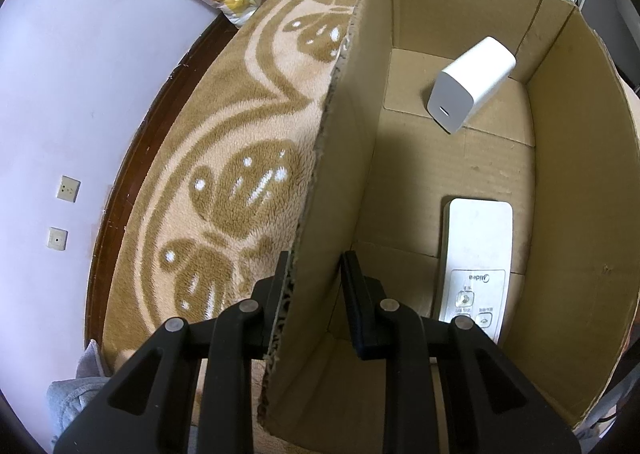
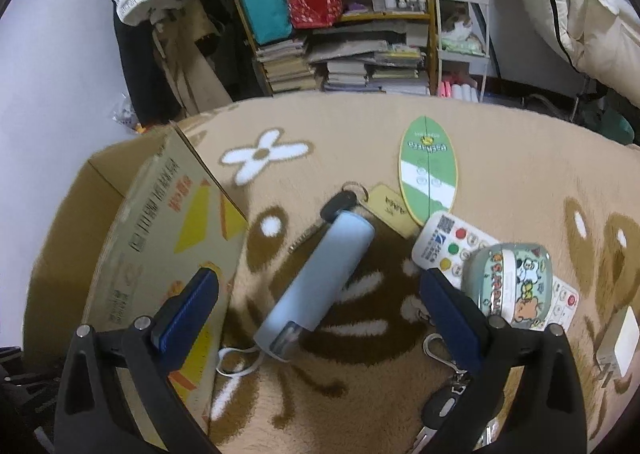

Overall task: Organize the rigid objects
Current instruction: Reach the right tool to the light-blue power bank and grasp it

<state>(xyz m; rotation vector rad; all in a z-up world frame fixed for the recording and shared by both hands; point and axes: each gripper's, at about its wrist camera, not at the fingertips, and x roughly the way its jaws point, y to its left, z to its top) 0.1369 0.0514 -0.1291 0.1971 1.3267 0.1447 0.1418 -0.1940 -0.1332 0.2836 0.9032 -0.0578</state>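
My left gripper [image 1: 314, 286] straddles the near left wall of an open cardboard box [image 1: 352, 102], one finger outside and one inside, shut on that wall. Inside the box a white charger block [image 1: 472, 84] lies tilted near the far end and a white remote [image 1: 476, 254] lies flat near me. In the right wrist view my right gripper [image 2: 318, 278] is open just above a light-blue cylinder with a cord loop [image 2: 316, 282] lying on the patterned blanket [image 2: 520, 158]. The box [image 2: 160, 222] stands at its left.
Right of the cylinder lie a key with a tan tag [image 2: 388, 206], a green surfboard-shaped card [image 2: 428, 170], a remote with coloured buttons [image 2: 452, 242], a cartoon tin [image 2: 508, 278], a key clip [image 2: 440, 354] and a white plug [image 2: 624, 338]. Bookshelves [image 2: 340, 54] stand behind.
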